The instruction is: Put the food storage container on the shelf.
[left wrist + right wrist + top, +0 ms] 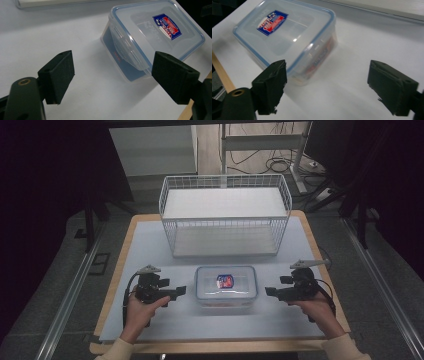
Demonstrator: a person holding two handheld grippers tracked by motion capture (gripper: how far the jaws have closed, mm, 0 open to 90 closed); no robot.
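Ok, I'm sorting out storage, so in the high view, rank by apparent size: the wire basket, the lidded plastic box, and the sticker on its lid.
1. Wire basket, by far the largest.
2. Plastic box, clearly smaller.
3. Sticker, smallest.

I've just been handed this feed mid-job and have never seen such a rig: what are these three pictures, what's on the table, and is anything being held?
There is no robot arm: a person holds a two-jaw gripper in each hand. The high view looks down on the table, with the left gripper and right gripper on either side of a clear lidded container with a blue seal and a label. Behind it stands a white wire basket. The other two pictures come from cameras riding on each gripper, looking along its black jaws toward the container. Both grippers are open and hold nothing; the container sits on the table, untouched.
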